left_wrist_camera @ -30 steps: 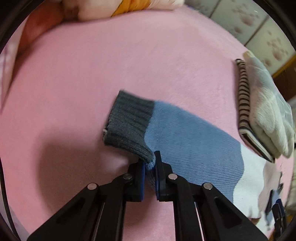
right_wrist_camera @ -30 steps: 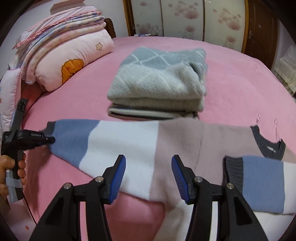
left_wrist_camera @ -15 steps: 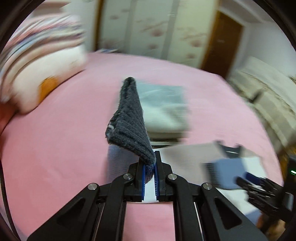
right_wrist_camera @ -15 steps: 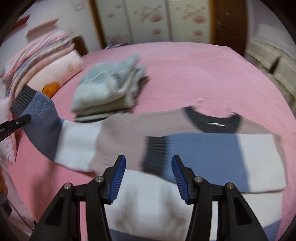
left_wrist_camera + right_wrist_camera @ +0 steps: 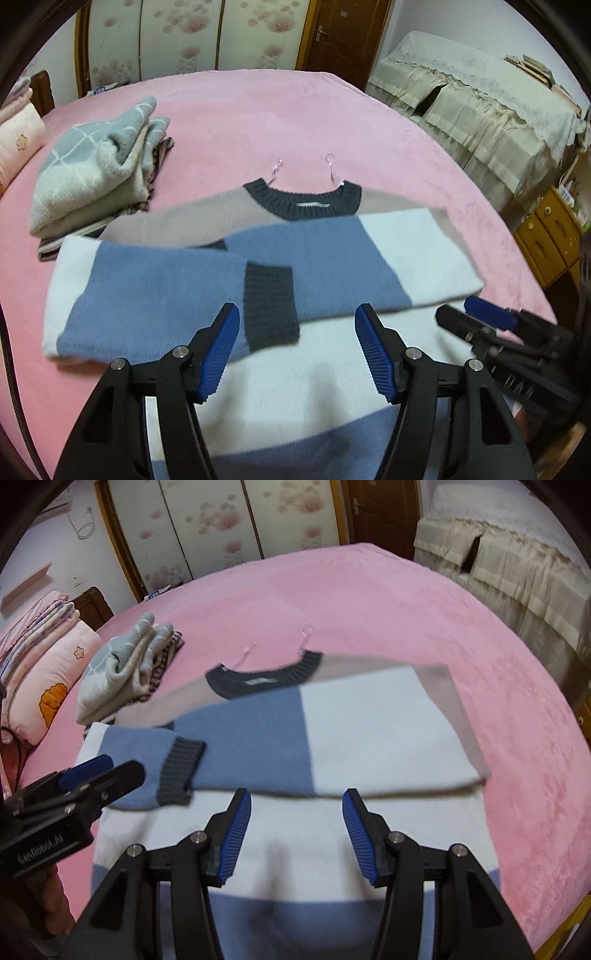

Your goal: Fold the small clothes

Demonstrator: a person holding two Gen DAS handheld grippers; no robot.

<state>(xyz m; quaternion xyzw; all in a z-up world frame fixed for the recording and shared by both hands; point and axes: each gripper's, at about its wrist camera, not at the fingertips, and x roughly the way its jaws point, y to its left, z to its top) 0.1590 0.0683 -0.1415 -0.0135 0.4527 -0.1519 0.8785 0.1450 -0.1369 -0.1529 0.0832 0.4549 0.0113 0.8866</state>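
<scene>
Both black, blue-padded grippers, left [image 5: 297, 347] and right [image 5: 297, 827], hovered spread, holding nothing, above the colour-block knitted sweater [image 5: 332, 266], its sleeves crossed over the chest for folding.

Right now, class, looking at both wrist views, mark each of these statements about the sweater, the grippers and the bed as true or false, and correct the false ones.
1. Both sleeves of the sweater are folded across its front. True.
2. The left gripper is clamped on a cuff. False: its jaws stand open, holding nothing.
3. The right gripper is open. True.
4. The sweater lies on a green sheet. False: the bed cover is pink.
5. A pile of folded clothes sits on the bed to the left of the sweater. True.
6. The neckband is white. False: it is dark grey.
</scene>
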